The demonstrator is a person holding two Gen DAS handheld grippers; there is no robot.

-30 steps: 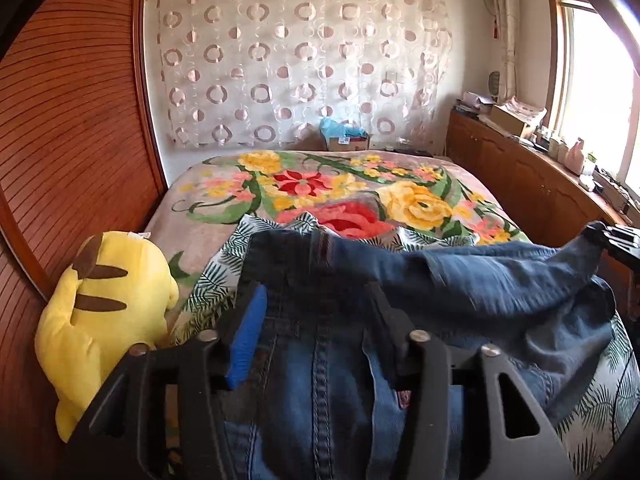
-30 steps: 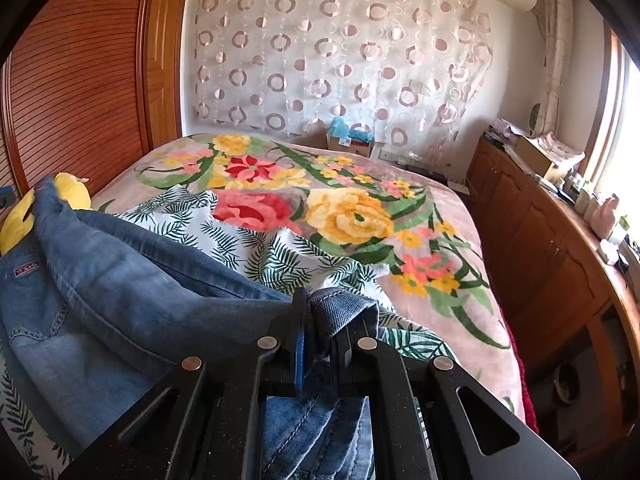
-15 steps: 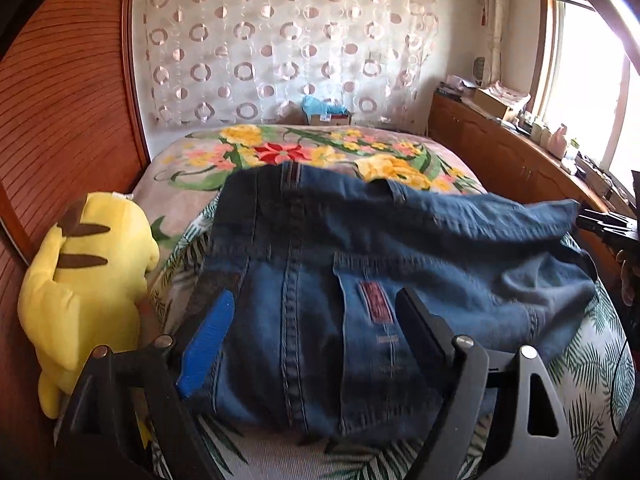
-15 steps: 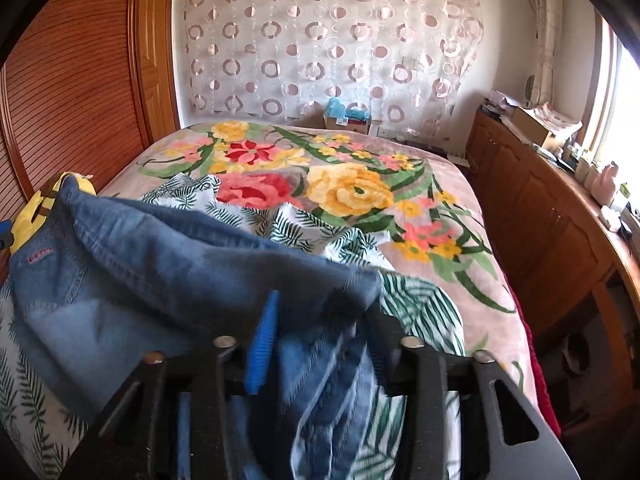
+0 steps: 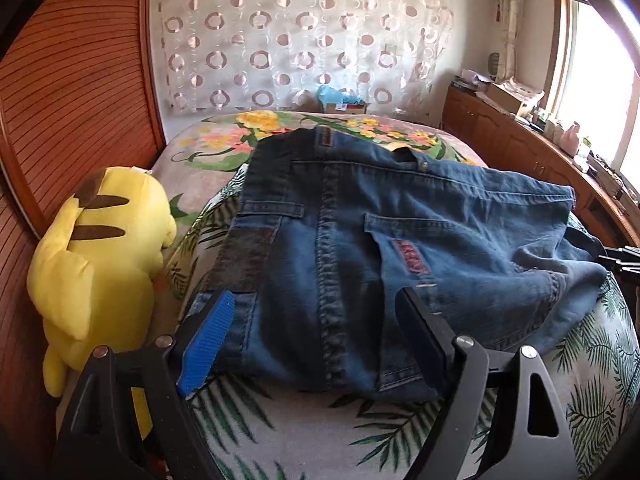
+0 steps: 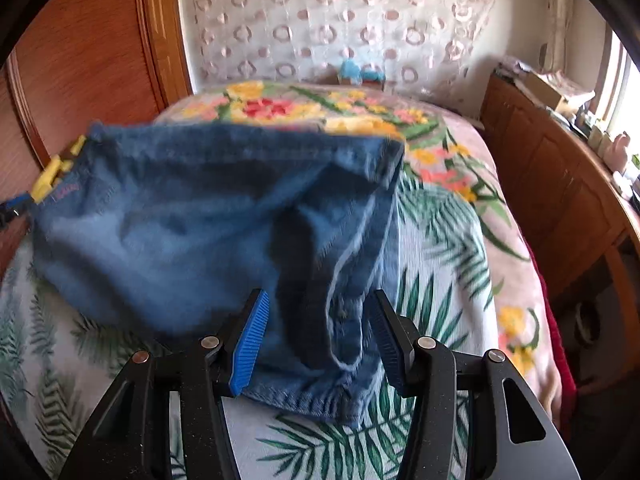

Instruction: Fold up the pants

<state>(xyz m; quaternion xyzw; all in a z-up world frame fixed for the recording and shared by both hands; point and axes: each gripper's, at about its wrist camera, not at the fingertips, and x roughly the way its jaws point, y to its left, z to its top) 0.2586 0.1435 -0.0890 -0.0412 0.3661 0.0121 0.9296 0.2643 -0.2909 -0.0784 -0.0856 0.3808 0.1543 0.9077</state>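
Blue denim pants [image 5: 360,248] lie folded in a bundle on the bed, back pockets and centre seam up. They also show in the right wrist view [image 6: 208,216], slightly blurred. My left gripper [image 5: 316,340] is open, its jaws wide apart over the near edge of the pants, holding nothing. My right gripper [image 6: 316,332] is open too, its blue pads [image 6: 250,340] on either side of the pants' near right corner, not clamping it. The right gripper's tip shows at the right edge of the left wrist view [image 5: 624,258].
The bed has a palm-leaf sheet [image 5: 304,432] over a floral blanket [image 6: 452,176]. A yellow plush toy [image 5: 96,260] sits at the bed's left side by the wooden panel wall [image 5: 68,100]. Wooden cabinets [image 6: 560,200] run along the right.
Both grippers opened and let go of the pants, which dropped flat onto the bed. Both grippers drew back toward the near edge.
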